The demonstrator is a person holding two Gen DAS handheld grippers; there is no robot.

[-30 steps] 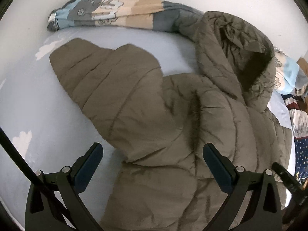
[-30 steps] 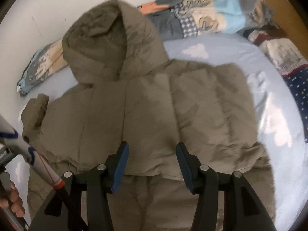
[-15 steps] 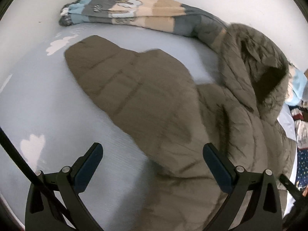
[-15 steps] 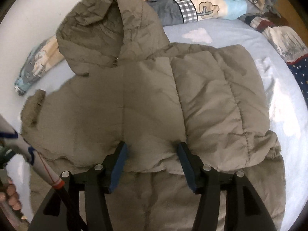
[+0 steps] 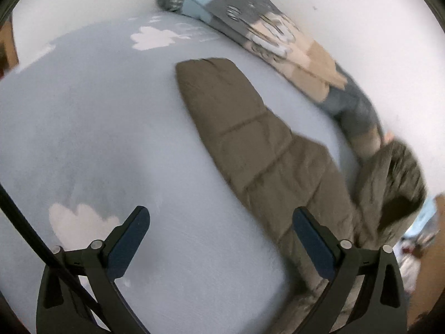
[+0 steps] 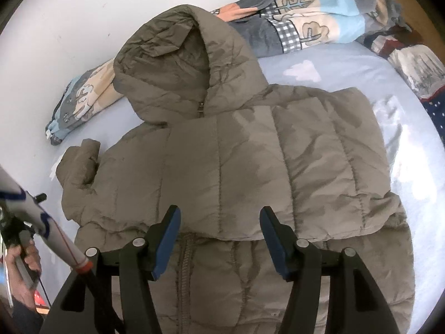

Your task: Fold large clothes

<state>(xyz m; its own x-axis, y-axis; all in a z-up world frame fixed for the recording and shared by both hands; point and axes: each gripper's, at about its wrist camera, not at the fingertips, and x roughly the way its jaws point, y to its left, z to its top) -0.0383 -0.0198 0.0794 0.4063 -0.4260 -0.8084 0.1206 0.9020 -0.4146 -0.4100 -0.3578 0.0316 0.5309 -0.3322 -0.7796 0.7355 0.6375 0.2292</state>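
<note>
The puffy olive jacket (image 6: 236,172) lies spread on the bed (image 6: 417,194), directly ahead of and below the right hand-held gripper (image 6: 219,239). One sleeve is already folded across the chest, its cuff edge lying just in front of the blue pads, probably so the body forms a neat block before the next fold. That gripper's jaws are opening, partly apart, with nothing pinched between them; the folded sleeve only passes beneath the gap.

The left hand-held gripper (image 5: 221,243) hangs over bare sheet, its jaws wide though beginning to close, and empty. The other sleeve (image 5: 236,128) stretches away ahead and to its right, flat and untucked, likely the next part to be brought in. The hood (image 6: 178,64) stands up beyond the right gripper, leaning against the white wall.

The jacket is quilted in soft, stitched channels with a faintly shiny, crinkled shell; it should compress easily yet spring back. A patterned patchwork quilt (image 6: 300,19) lies bunched along the wall behind. The sheet is pale blue with white cloud shapes.
</note>
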